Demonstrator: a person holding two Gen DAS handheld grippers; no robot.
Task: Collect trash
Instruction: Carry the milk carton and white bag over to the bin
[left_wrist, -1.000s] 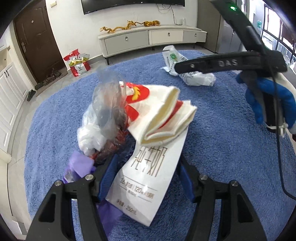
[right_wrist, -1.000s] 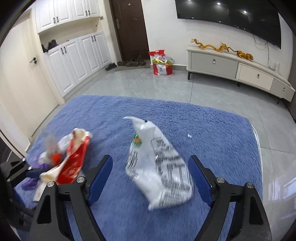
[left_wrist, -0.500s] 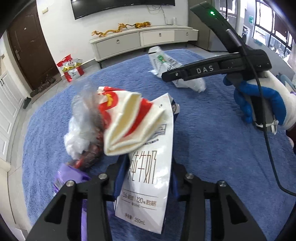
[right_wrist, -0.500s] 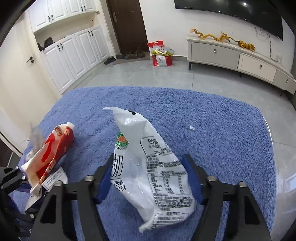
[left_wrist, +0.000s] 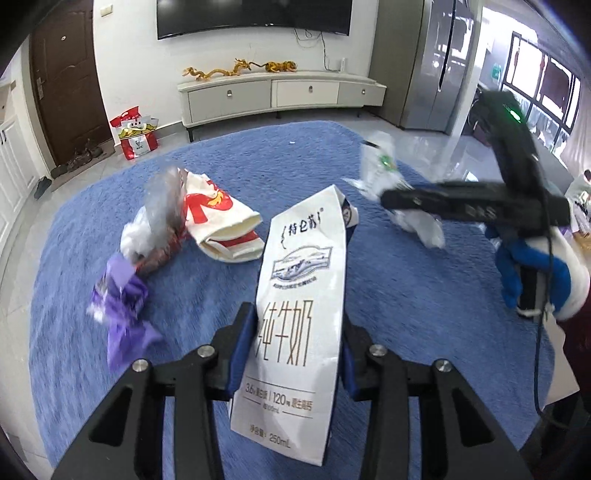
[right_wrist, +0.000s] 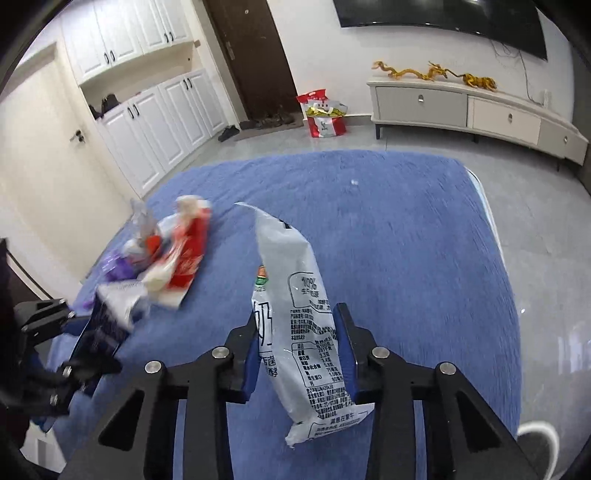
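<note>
Fingers of the left gripper (left_wrist: 297, 354) pinched a flattened milk carton (left_wrist: 301, 321) above the blue rug (left_wrist: 388, 295), while the right gripper (right_wrist: 295, 354) was closing its fingers on a white plastic pouch (right_wrist: 306, 325) between them. Judging by this, two pieces were in hand, but a red-and-cream wrapper (left_wrist: 218, 225), a purple wrapper (left_wrist: 122, 310) and some clear plastic (left_wrist: 162, 199) lay heaped on the rug, uncollected.

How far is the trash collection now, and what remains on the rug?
Nothing looks binned yet. In hand: the left gripper pinches the milk carton; the right gripper is closing on the white pouch. Left on the rug: red-and-white carton, purple wrapper, clear plastic.
</note>
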